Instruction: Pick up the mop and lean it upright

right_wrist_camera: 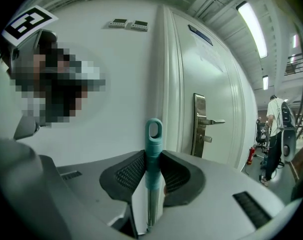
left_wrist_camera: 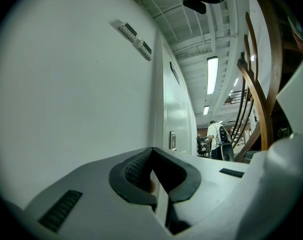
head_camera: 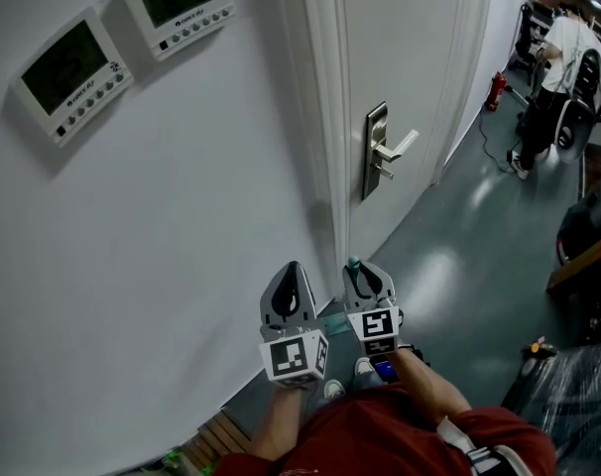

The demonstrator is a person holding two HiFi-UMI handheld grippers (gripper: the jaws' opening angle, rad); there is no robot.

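Note:
The mop shows only as its handle: a teal end cap with a hanging loop (right_wrist_camera: 153, 134) on a silver shaft, standing upright close to the white wall and door frame. From the head view just its teal tip (head_camera: 353, 263) pokes out above the jaws; the mop head is hidden. My right gripper (right_wrist_camera: 152, 171) is shut on the teal cap, both pads pressing its sides, and in the head view the right gripper (head_camera: 364, 272) sits low at centre. My left gripper (head_camera: 292, 271) is beside it, apart from the handle, and in its own view the left gripper (left_wrist_camera: 152, 178) is shut on nothing.
A white door (head_camera: 410, 67) with a metal lever handle (head_camera: 385, 157) stands right of the wall, which carries two control panels (head_camera: 67, 72). A person (head_camera: 558, 58) and a red extinguisher (head_camera: 496, 89) are far down the floor. A dark wrapped bulk (head_camera: 568, 405) lies at lower right.

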